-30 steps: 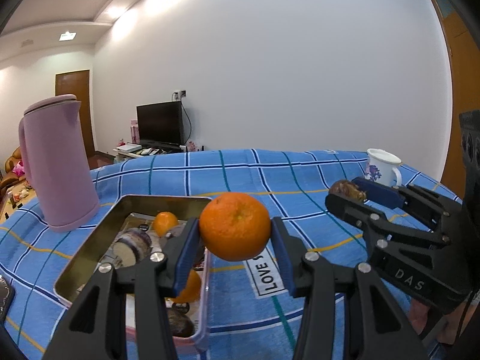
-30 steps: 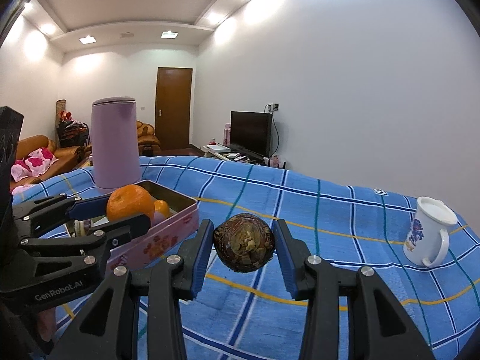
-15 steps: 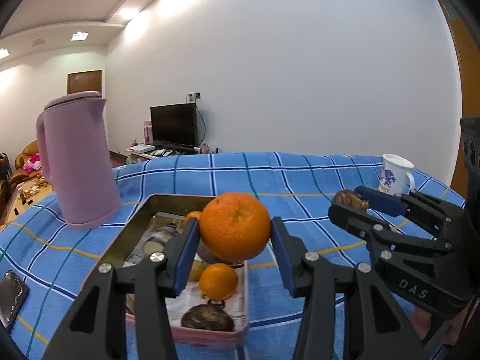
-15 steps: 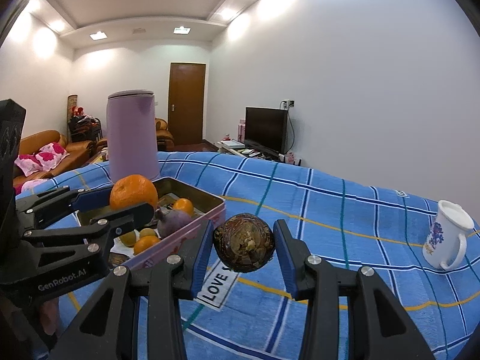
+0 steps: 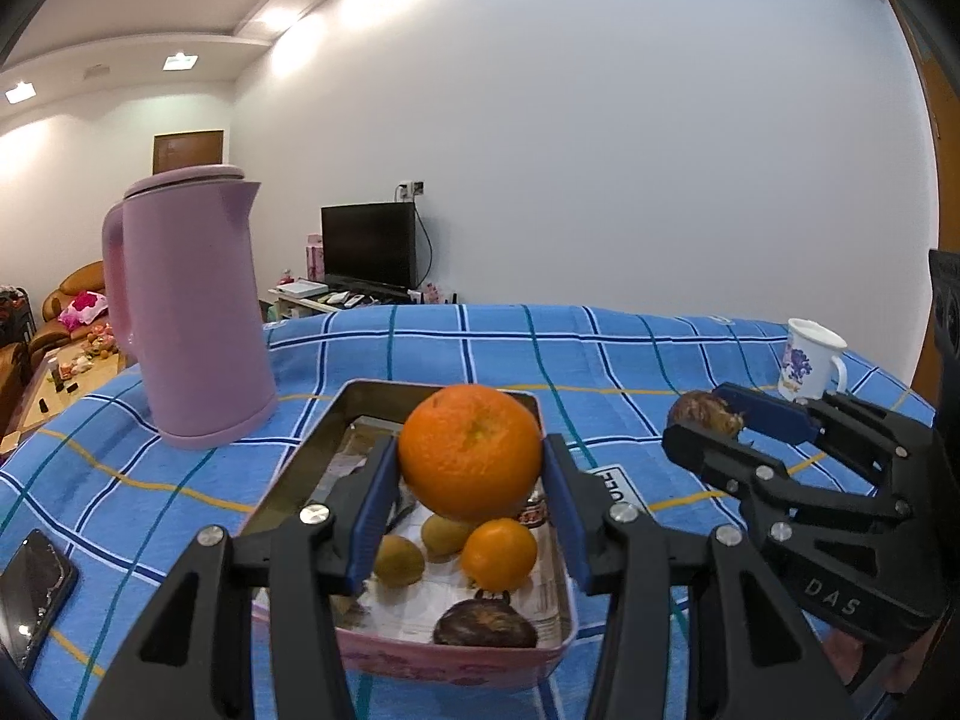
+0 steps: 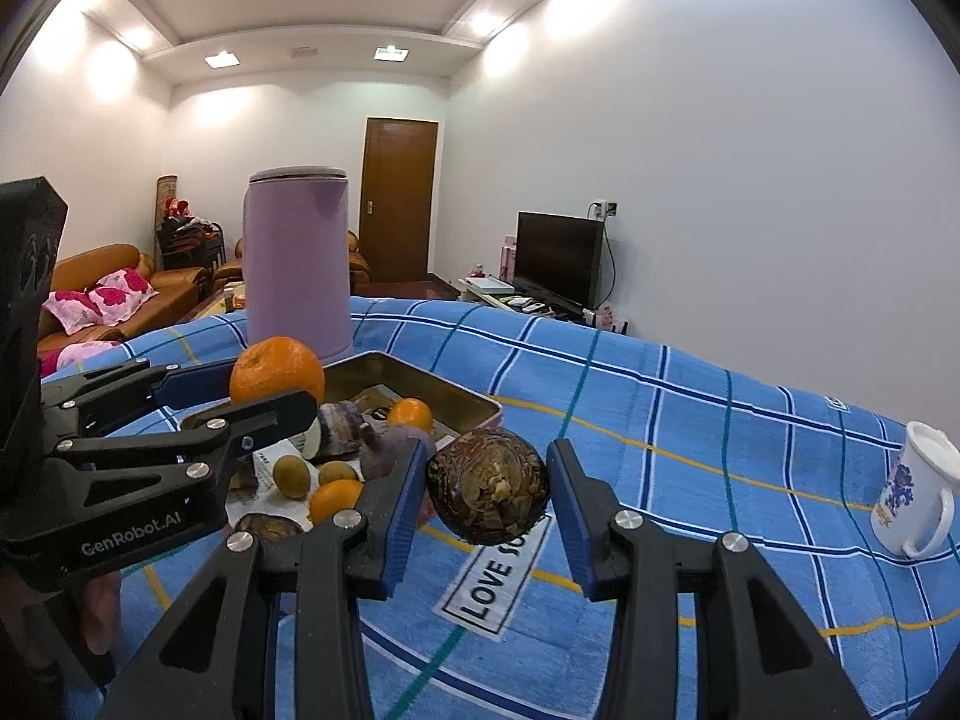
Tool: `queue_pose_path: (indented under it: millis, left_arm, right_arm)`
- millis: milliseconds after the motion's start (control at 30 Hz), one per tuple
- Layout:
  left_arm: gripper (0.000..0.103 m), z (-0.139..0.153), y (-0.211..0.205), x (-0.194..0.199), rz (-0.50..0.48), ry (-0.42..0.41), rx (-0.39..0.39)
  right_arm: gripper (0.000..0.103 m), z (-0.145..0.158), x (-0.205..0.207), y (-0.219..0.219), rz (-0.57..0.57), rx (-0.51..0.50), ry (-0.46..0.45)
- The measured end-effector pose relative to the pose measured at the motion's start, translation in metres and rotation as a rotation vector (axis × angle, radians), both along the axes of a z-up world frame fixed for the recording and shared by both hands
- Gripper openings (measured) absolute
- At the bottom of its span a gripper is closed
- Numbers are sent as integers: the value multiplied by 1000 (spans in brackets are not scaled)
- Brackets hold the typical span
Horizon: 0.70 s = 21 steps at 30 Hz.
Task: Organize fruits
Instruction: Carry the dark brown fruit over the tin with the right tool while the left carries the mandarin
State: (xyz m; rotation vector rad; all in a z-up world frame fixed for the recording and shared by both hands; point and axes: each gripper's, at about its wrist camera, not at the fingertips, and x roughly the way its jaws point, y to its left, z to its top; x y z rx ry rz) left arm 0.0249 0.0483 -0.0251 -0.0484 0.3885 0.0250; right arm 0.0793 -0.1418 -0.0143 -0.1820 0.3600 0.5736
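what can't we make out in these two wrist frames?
- Tin floor, left wrist view: middle hidden behind the held orange and left gripper.
- Purple fruit, right wrist view: partly covered by both grippers' jaws; kind unclear.
- Label on the cloth: "LOVE SO" visible, the rest hidden by the brown fruit in the right gripper.
- Phone: cut by the fisheye edge.

Left gripper [image 5: 471, 498], black with blue pads [image 5: 375, 516], is gripping a bright orange fruit [image 5: 470, 450]; under it the tin [image 5: 420, 660] is showing a pink floral outside and dull gold inside, holding a small orange mandarin [image 5: 499, 553], yellow-green fruits [image 5: 399, 559] and a dark brown fruit [image 5: 485, 631]. Right gripper [image 6: 487, 498], also black with blue pads [image 6: 402, 516], is clamping a mottled dark brown-green fruit [image 6: 487, 493]. Beneath both, the cloth [image 6: 690, 420] is showing blue checks with white, teal and yellow lines; left of the left gripper a lilac-pink kettle [image 5: 186, 312] is standing, and right of the right gripper a white mug [image 6: 912, 492] with blue flower print.
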Motion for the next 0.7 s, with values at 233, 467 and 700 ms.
queue_pose_path:
  millis: [233,467,700]
  left_arm:
    - [50,0,16,-3,24,0,-12]
    - [50,-1,27,-4,41,8,-17]
    - [50,-1,36,-5,55,8,-13]
  right_arm:
    - [43,-2,1,17,25,-15,0]
    - [43,-1,1,30,48,-20,-4]
    - [43,-1,0,41,69,-19,-3]
